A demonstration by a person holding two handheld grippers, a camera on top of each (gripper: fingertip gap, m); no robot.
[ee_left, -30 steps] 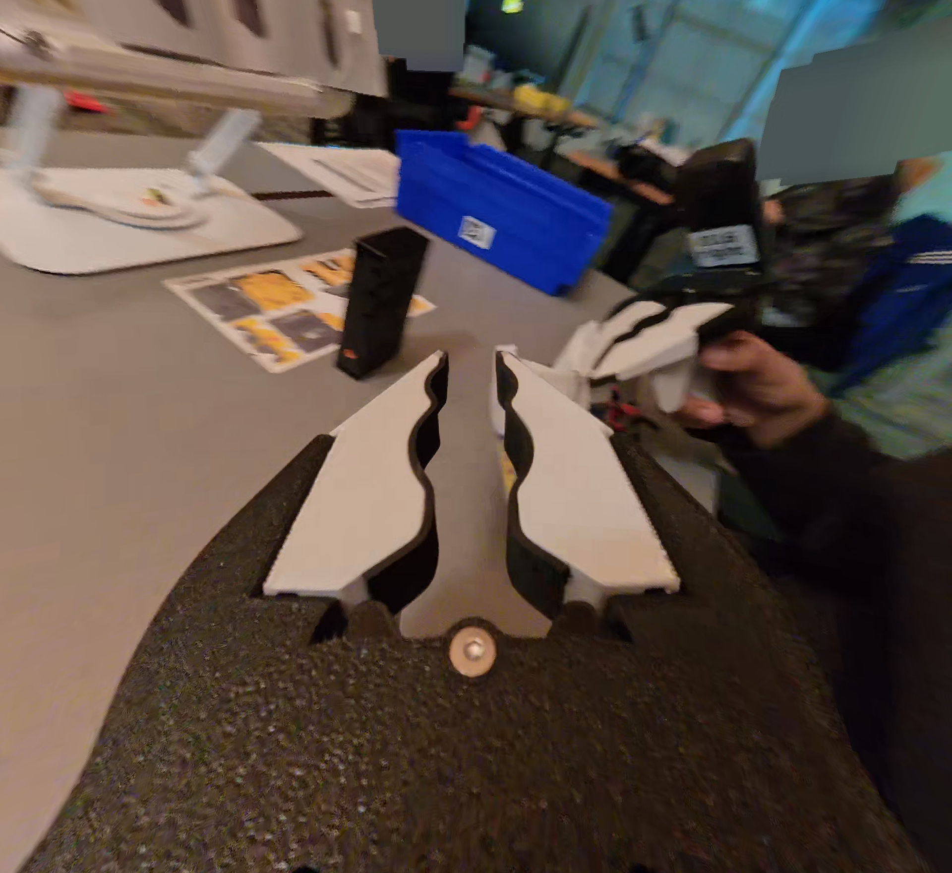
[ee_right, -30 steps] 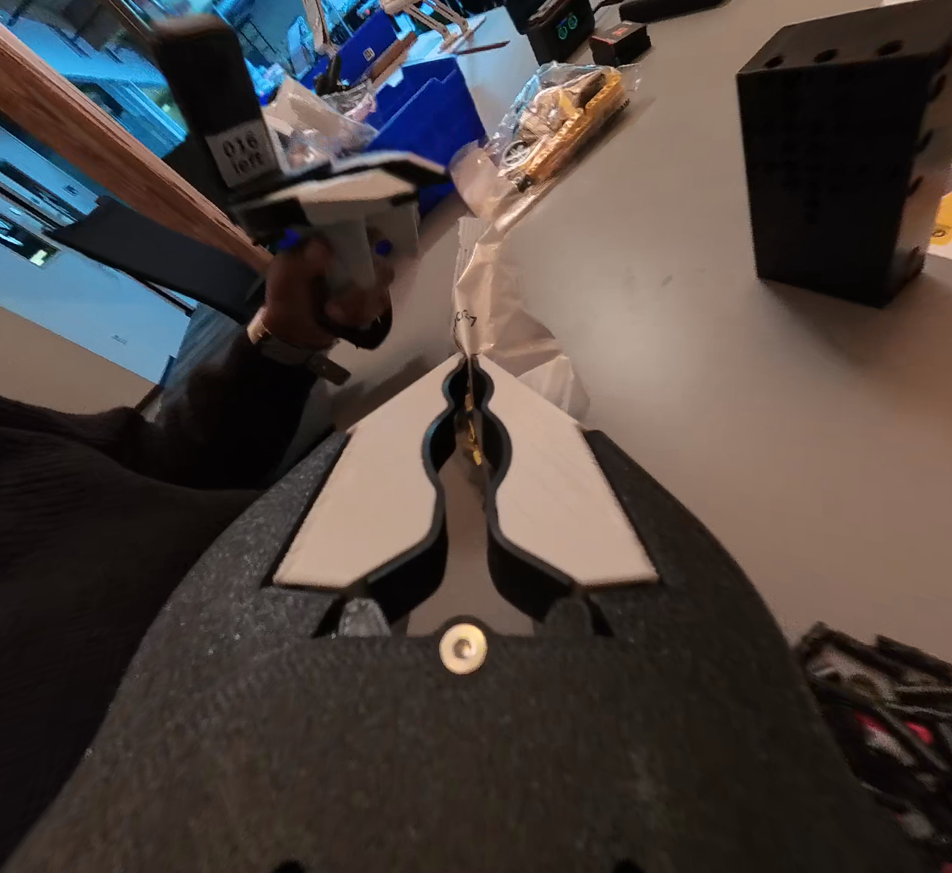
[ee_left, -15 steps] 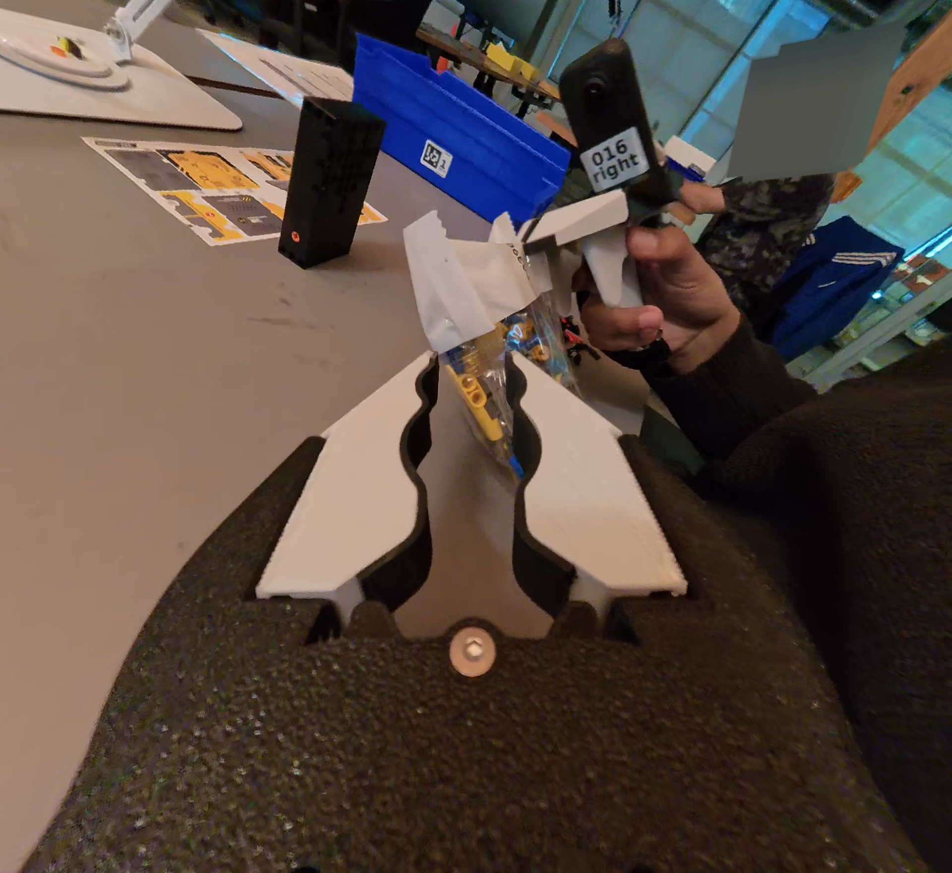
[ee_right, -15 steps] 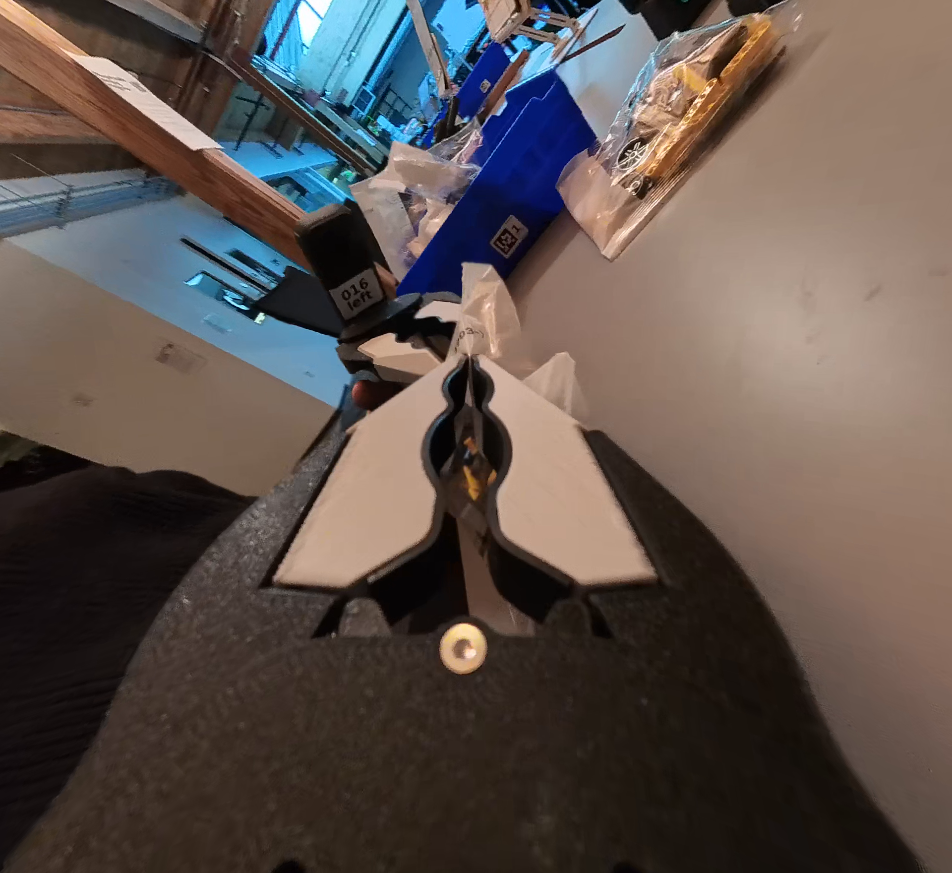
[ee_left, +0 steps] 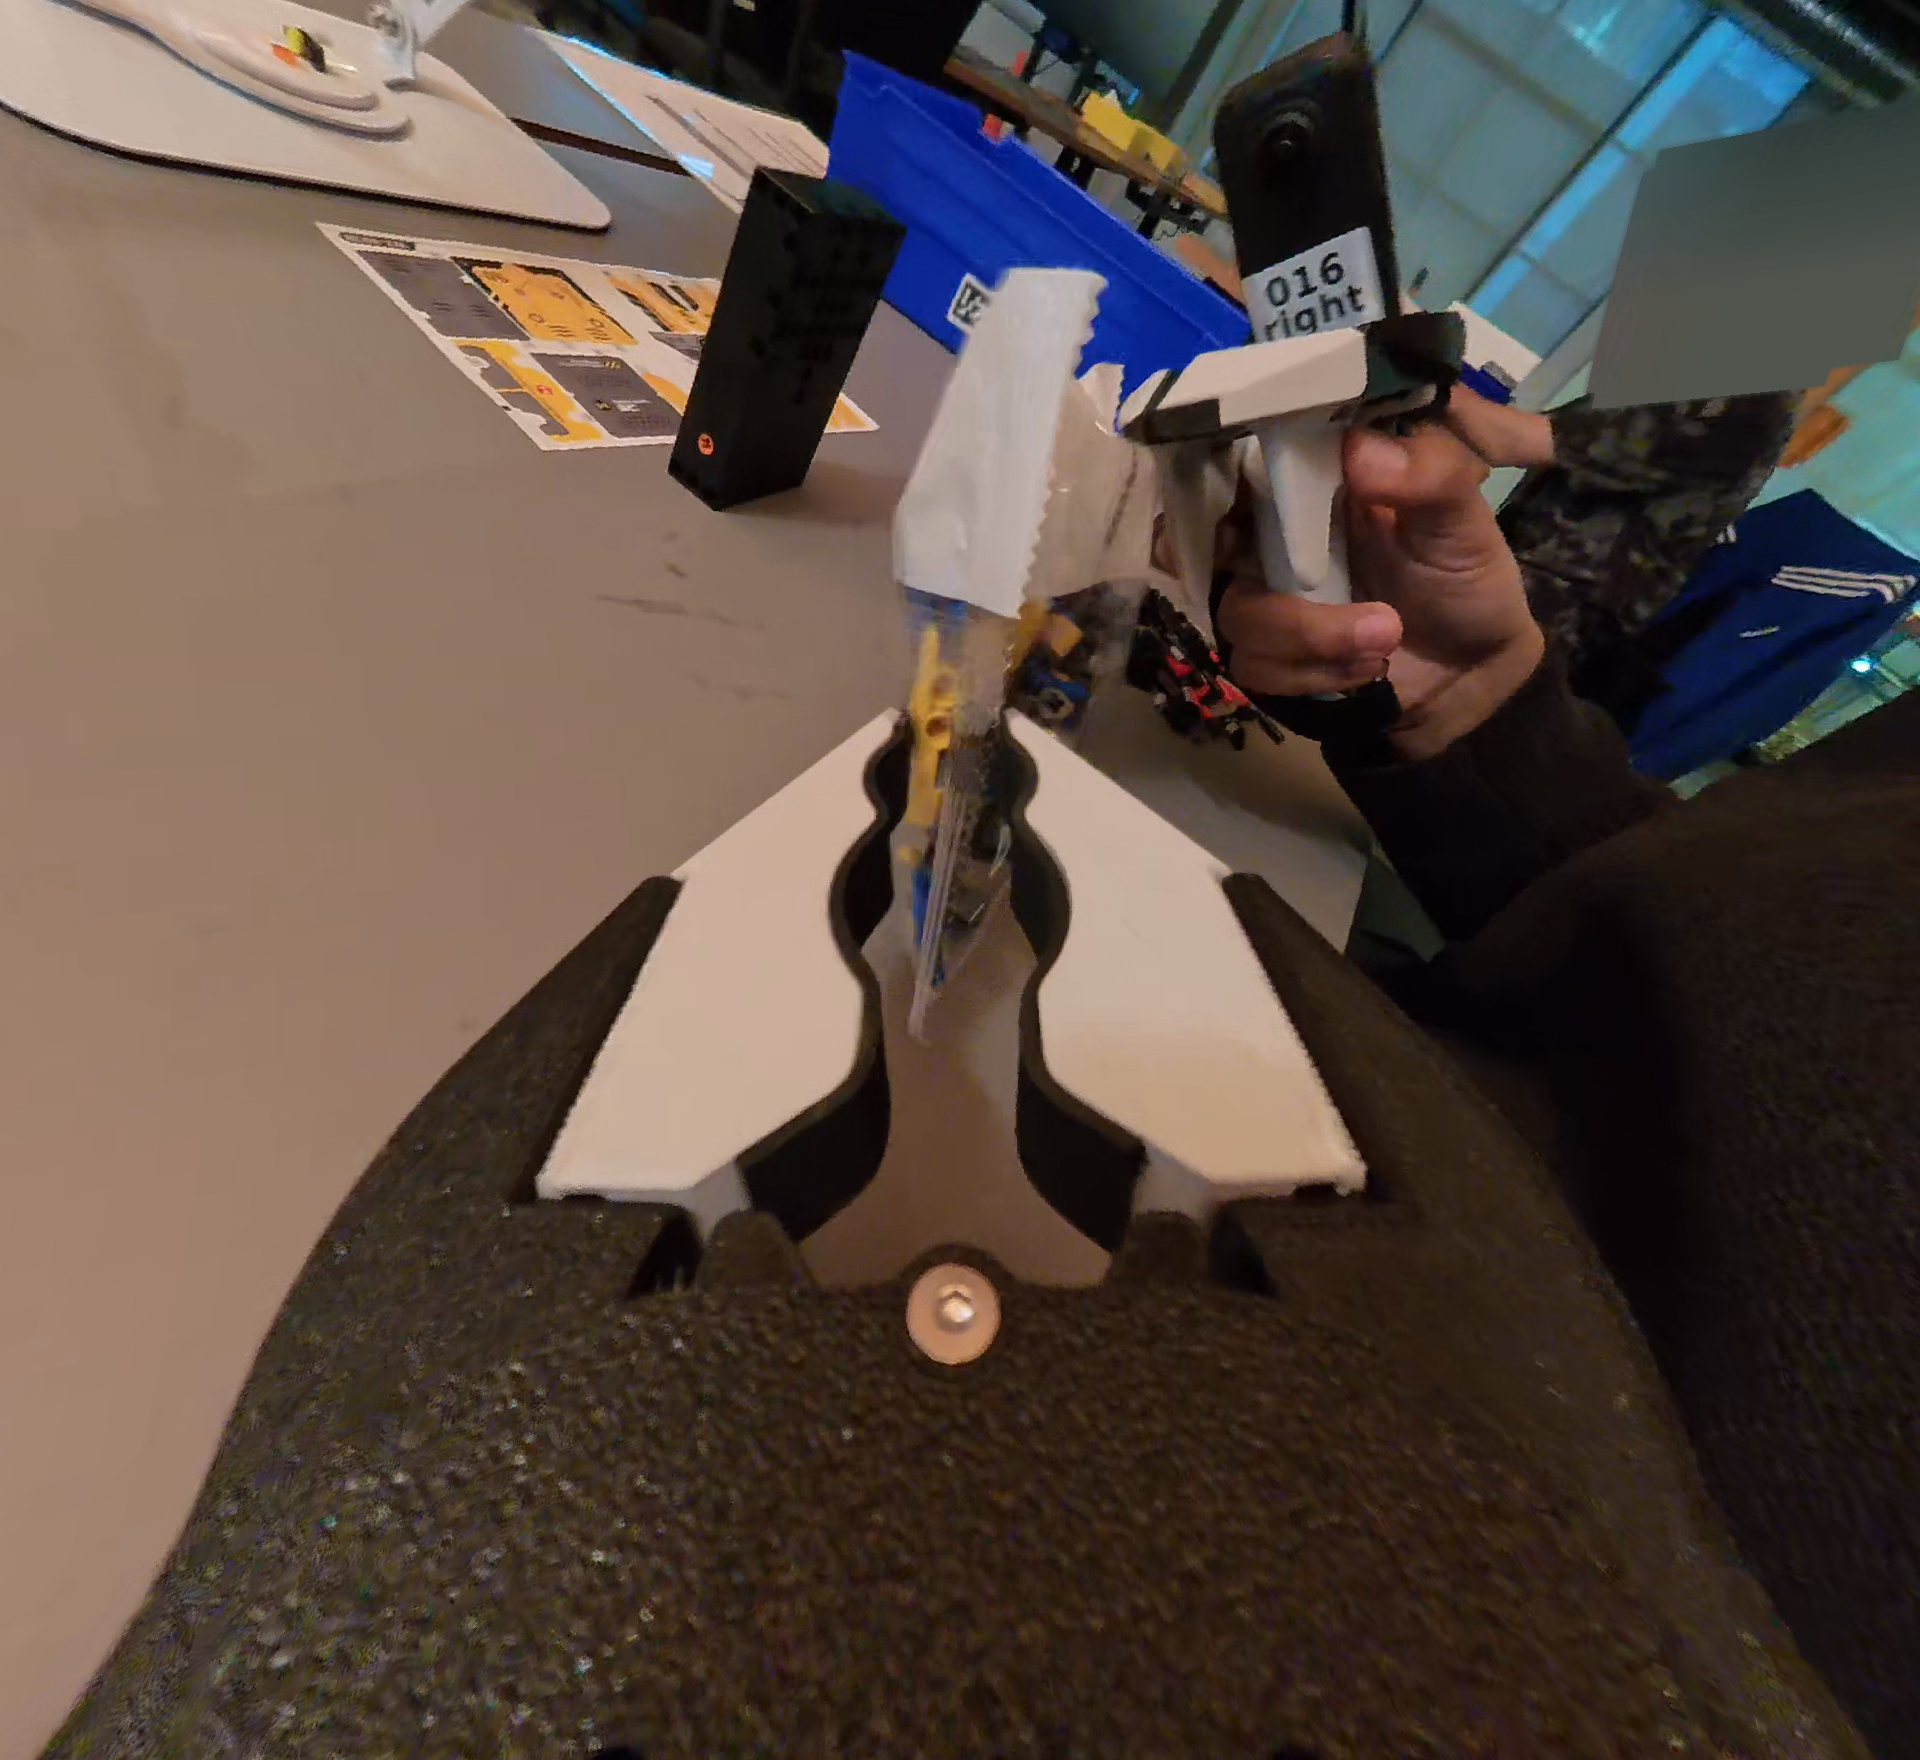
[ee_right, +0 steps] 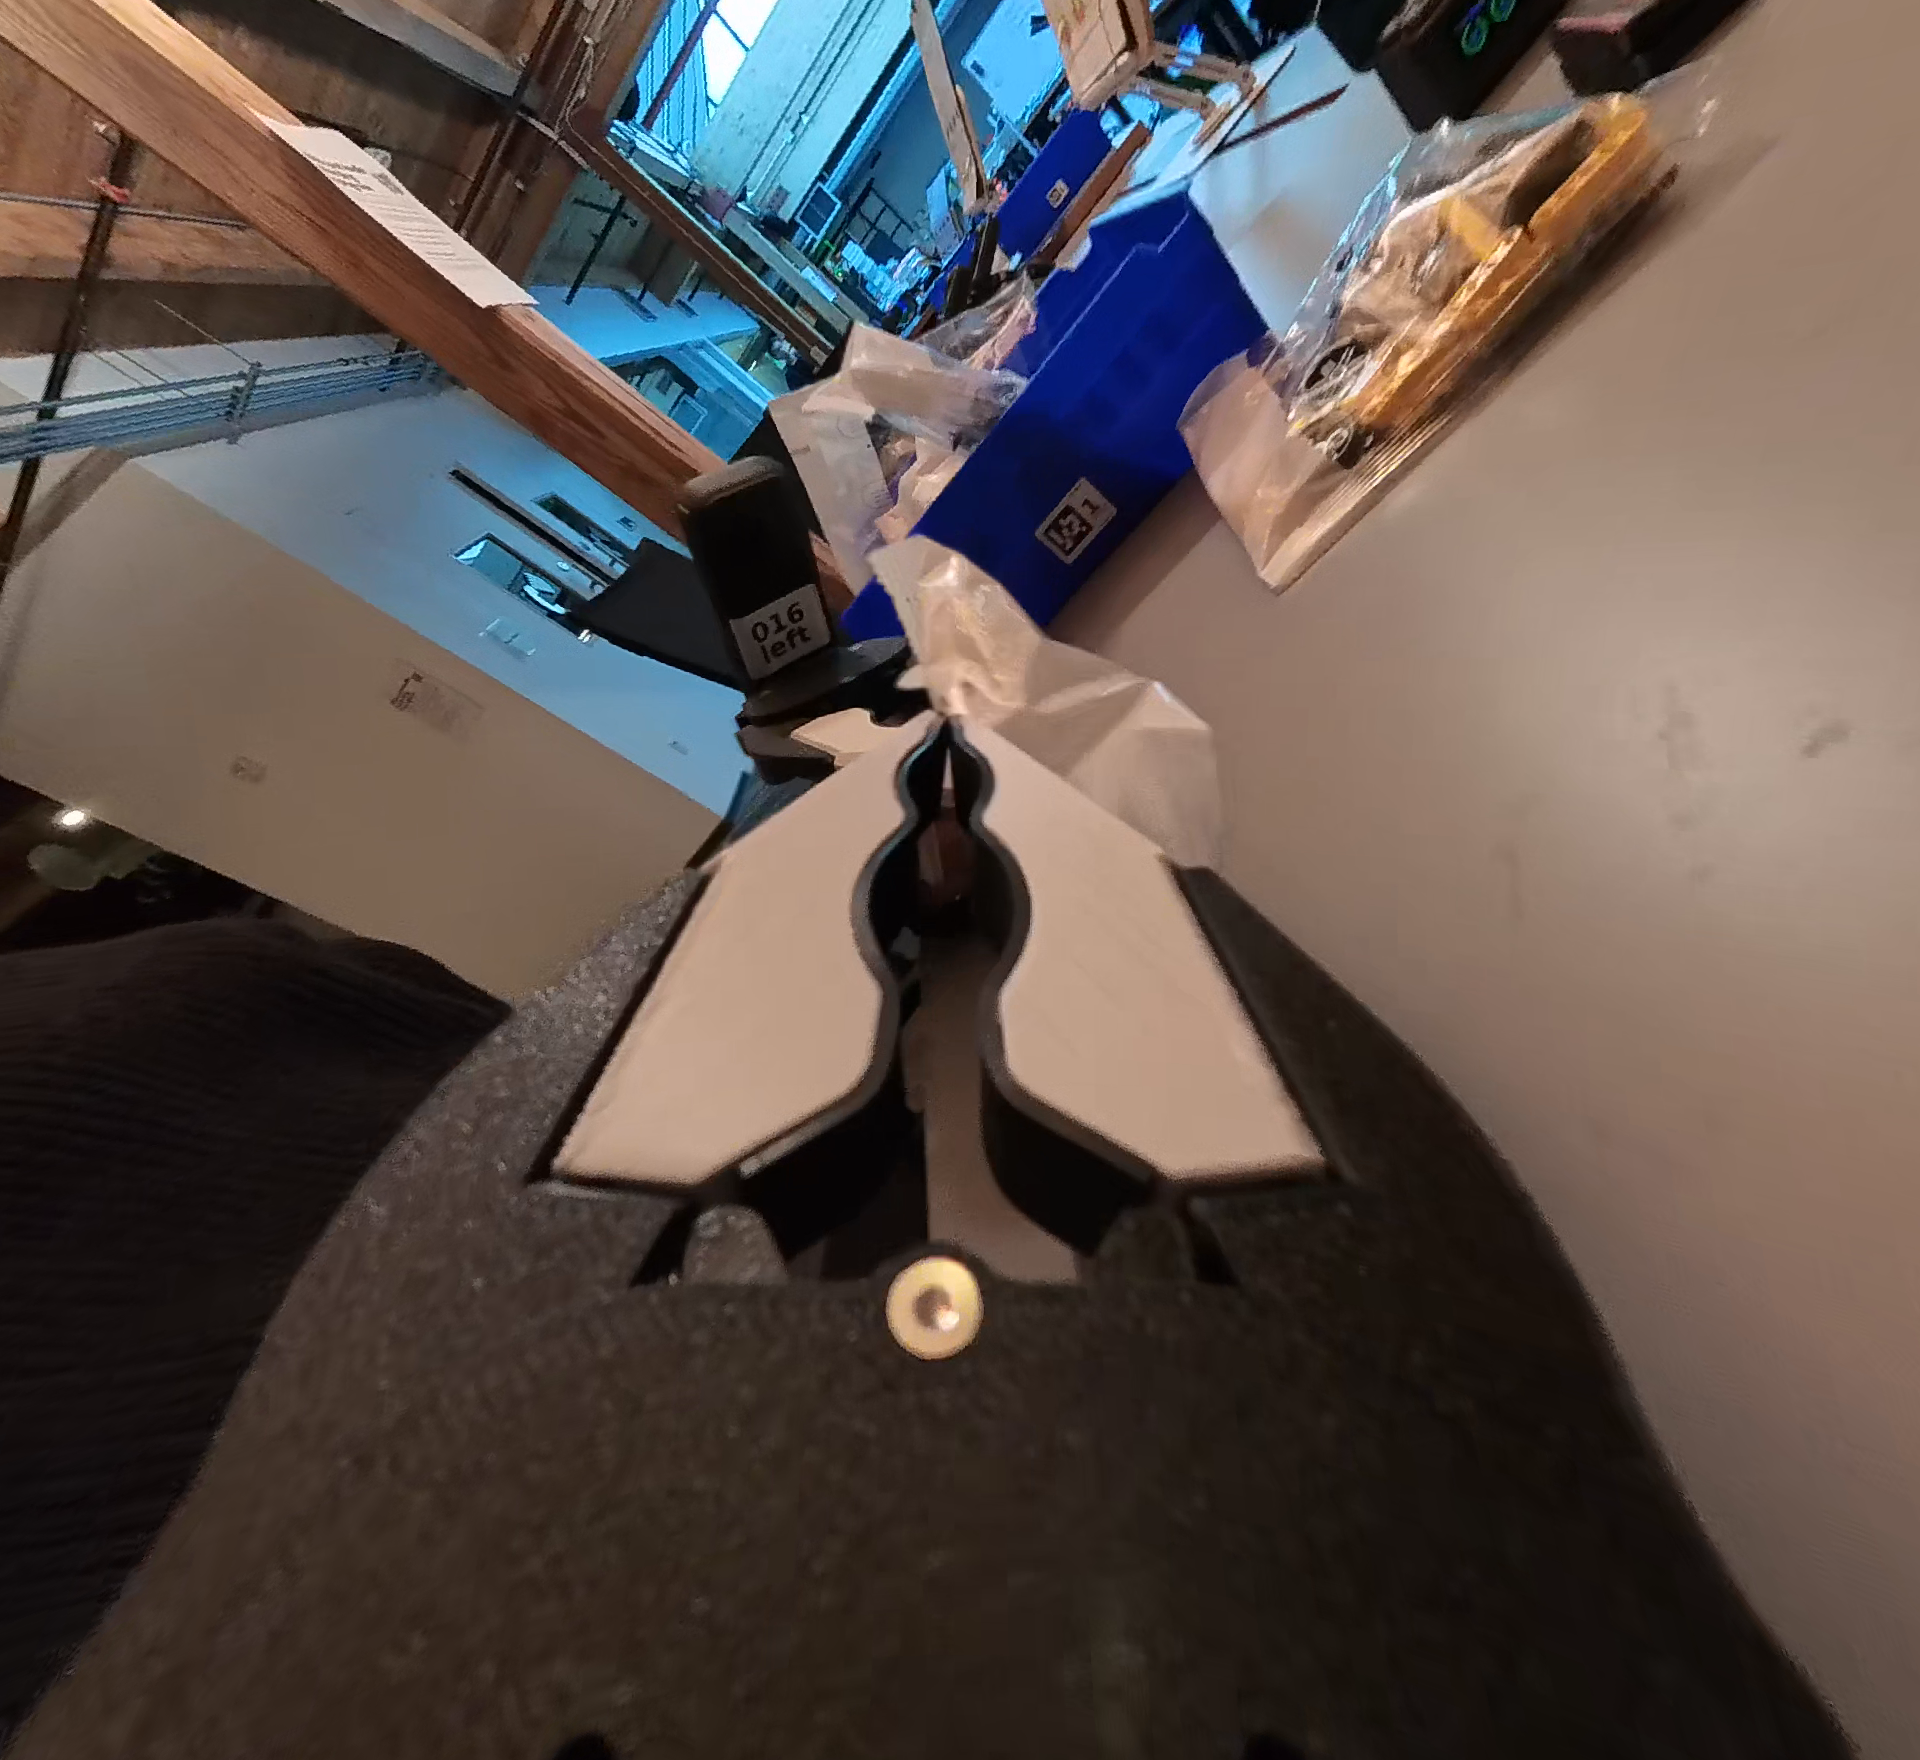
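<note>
**A:** Left wrist view first. The left claw (ee_left: 961,734) is clamped near its tips on a small clear plastic bag (ee_left: 971,630) of building-toy parts, yellow and blue bits showing through. The bag is up in the air over the grey bench (ee_left: 312,671), not resting on it. Its white serrated top sticks upward, and the right claw (ee_left: 1138,411), gripped in a hand (ee_left: 1392,567), pinches that top from the side.

**B:** What's around it?

**A:** A black block (ee_left: 784,349) stands on a printed sheet (ee_left: 540,328), with a blue bin (ee_left: 1029,245) behind and some loose dark parts near the bench edge.

**B:** And the right wrist view?

**A:** The right claw (ee_right: 948,739) is closed tight on the bag's crinkled film (ee_right: 1049,702), tips practically touching. The left claw (ee_right: 831,734) sits just beyond. Further along the bench (ee_right: 1558,879) there's another bag with yellow pieces (ee_right: 1455,256) beside the blue bin (ee_right: 1091,453).
</note>
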